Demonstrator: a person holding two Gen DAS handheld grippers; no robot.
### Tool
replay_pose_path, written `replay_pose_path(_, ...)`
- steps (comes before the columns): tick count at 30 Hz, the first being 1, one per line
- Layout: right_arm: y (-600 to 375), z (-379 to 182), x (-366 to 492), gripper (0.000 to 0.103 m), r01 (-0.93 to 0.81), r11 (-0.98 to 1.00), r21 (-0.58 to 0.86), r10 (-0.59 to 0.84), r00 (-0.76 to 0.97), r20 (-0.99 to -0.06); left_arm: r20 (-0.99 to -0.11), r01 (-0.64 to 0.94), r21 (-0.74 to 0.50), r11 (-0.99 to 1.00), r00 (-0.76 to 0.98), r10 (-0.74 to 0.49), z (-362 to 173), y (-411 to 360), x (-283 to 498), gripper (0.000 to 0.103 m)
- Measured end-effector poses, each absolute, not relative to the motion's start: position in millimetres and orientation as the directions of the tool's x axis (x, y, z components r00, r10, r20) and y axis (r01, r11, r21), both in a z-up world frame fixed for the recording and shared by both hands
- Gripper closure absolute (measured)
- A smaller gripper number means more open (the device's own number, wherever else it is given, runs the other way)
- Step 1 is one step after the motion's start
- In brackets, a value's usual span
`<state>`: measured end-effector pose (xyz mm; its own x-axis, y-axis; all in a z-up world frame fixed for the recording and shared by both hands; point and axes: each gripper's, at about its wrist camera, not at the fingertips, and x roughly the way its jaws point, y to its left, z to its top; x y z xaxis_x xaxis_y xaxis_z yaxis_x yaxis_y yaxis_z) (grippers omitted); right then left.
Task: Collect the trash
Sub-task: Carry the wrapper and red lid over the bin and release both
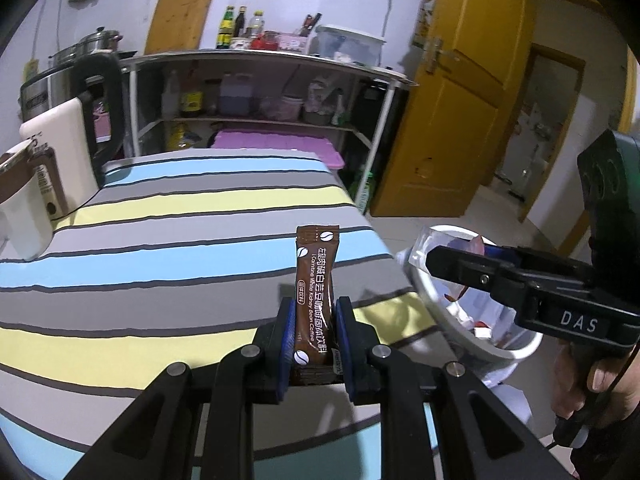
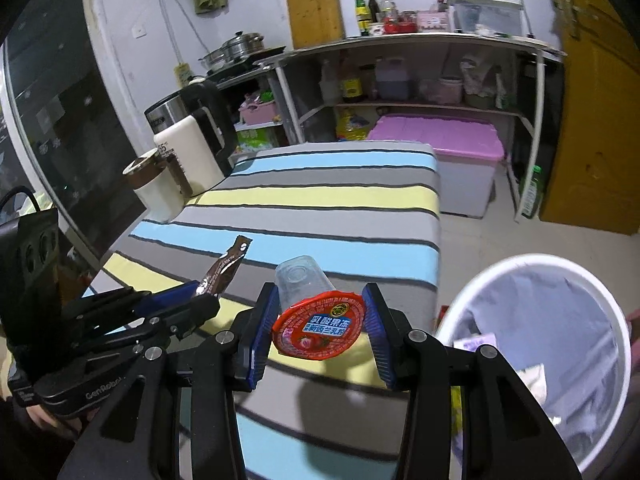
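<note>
**Inspector:** Left wrist view first. Your left gripper (image 1: 312,334) was clenched on the brown coffee sachet (image 1: 314,300), blue pads pressed against its lower half, the sachet standing upright above the striped tablecloth (image 1: 160,240). Your right gripper (image 1: 436,258) reached in from the right, over the white trash bin (image 1: 508,354), with the clear cup partly visible at its tip.

**Operator:** And the bin's position?

**Inspector:** It stood on the floor just beside the table's right edge, with scraps already inside. A kettle (image 1: 86,120) and a mug (image 1: 24,204) sat at the table's far left.

**Operator:** The right wrist view?

**Inspector:** Your right gripper (image 2: 320,328) was grasping the jelly cup (image 2: 316,312) by its sides, red foil lid facing the camera, clear base pointing away. You held it over the table's near right corner, with the trash bin (image 2: 624,344) just to its right, lined with a pale bag. Your left gripper (image 2: 200,300) showed at the left, the coffee sachet (image 2: 228,266) slanting up from its tips.
</note>
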<state>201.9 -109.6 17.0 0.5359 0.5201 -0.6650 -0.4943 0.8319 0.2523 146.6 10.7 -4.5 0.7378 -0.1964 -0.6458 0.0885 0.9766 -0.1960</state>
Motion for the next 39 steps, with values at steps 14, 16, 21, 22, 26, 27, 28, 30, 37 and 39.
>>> replay_pose_path(14,-196,10,182,0.059,-0.321,0.904,0.281,0.424,0.611,-0.668,-0.646,0.248,-0.193,0.949,0.696,-0.313,-3,-58,159,0.082)
replay_pose_path(16,-210,7,181,0.059,-0.292,0.914,0.283,0.406,0.62,-0.671,-0.647,0.277,-0.194,0.941,0.685,-0.336,-5,-71,163,0.082)
replay_pose_path(21,-236,0,181,0.059,-0.232,0.928,0.293,0.373,0.63,-0.682,-0.653,0.327,-0.198,0.924,0.659,-0.374,-10,-95,174,0.082)
replay_pose_path(22,-241,-3,182,0.059,-0.22,0.93,0.294,0.366,0.629,-0.686,-0.656,0.339,-0.198,0.92,0.652,-0.381,-12,-102,177,0.082)
replay_pose_path(26,-254,-11,184,0.059,-0.186,0.936,0.299,0.348,0.624,-0.7,-0.663,0.371,-0.201,0.907,0.63,-0.405,-17,-117,186,0.082)
replay_pose_path(27,-257,-14,185,0.059,-0.178,0.938,0.299,0.343,0.621,-0.705,-0.665,0.378,-0.201,0.904,0.625,-0.409,-19,-121,188,0.082)
replay_pose_path(28,-259,-16,185,0.059,-0.174,0.938,0.299,0.34,0.62,-0.707,-0.669,0.386,-0.199,0.901,0.618,-0.413,-21,-126,191,0.082)
replay_pose_path(30,-263,-21,187,0.059,-0.161,0.94,0.301,0.335,0.614,-0.715,-0.676,0.4,-0.201,0.894,0.605,-0.422,-25,-133,196,0.082)
replay_pose_path(37,-277,-37,191,0.059,-0.118,0.947,0.298,0.308,0.593,-0.744,-0.701,0.432,-0.204,0.878,0.562,-0.439,-40,-153,215,0.082)
replay_pose_path(39,-281,-40,193,0.059,-0.11,0.948,0.298,0.304,0.587,-0.75,-0.704,0.437,-0.199,0.877,0.558,-0.438,-43,-157,218,0.082)
